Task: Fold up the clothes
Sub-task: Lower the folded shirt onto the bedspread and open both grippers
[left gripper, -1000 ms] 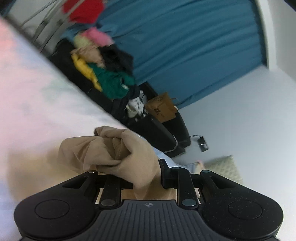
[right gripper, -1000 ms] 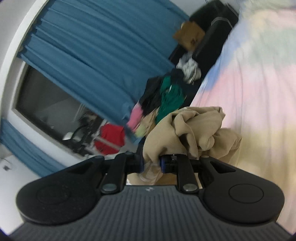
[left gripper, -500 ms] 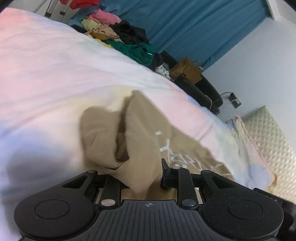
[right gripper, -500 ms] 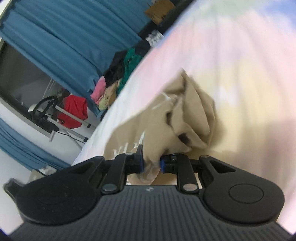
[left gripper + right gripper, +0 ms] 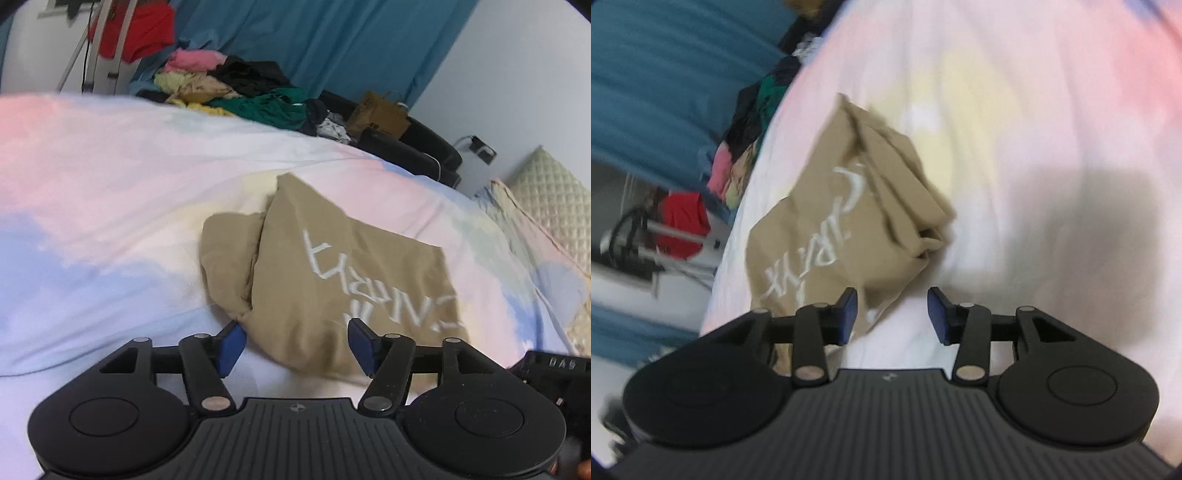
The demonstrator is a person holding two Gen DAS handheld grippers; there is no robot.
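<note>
Tan shirt (image 5: 325, 273) is being released onto the bed (image 5: 110, 206); left gripper (image 5: 297, 345) and right gripper (image 5: 892, 314) fingers are being opened around its near edge, seemingly without contact.

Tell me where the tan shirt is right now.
In both wrist views the tan shirt lies crumpled on the pastel bedspread, just ahead of both opening grippers.

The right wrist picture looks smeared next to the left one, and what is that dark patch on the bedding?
Right wrist view: motion blur smears the curtain and the lettering on the tan shirt; the grey patch on the bedspread is a soft shadow, its source out of frame. Left wrist view: sharper, lettering legible on the shirt, though the fisheye lens bows the bed's edge.
</note>
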